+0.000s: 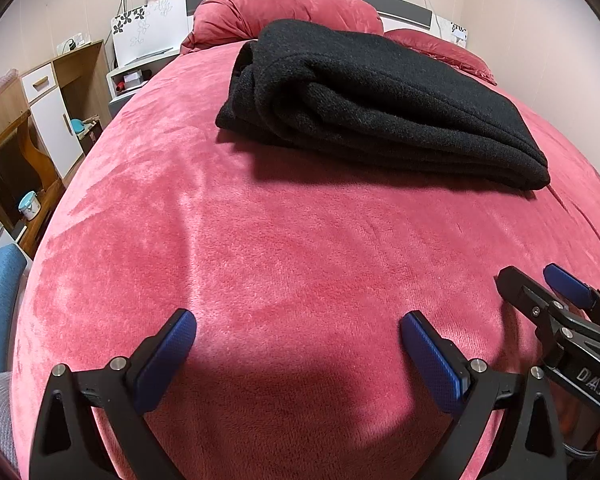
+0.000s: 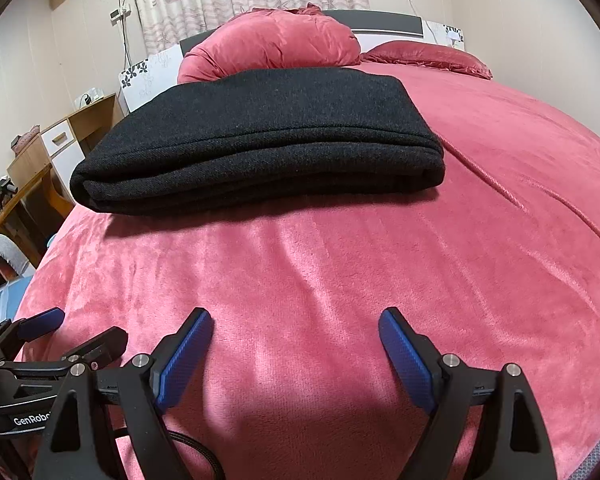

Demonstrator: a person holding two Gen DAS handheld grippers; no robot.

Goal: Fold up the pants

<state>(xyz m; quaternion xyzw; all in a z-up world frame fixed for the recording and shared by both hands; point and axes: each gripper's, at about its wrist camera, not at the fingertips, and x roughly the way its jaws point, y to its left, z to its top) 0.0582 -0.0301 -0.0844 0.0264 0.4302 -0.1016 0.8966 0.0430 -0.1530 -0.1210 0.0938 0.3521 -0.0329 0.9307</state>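
Pants: one black pair [image 2: 256, 140], folded into a thick stack on the bed [image 2: 380, 260], centre of the frame.
Grippers: two; left gripper [image 1: 298, 330] and right gripper [image 2: 296, 326], fingers wide apart, nothing between them, over bare cover in the lower frame.
Around: two red pillows [image 2: 276, 40] behind the pants; wooden cabinet [image 1: 60, 96] at left.
Cut off: gripper bodies at the bottom edge.
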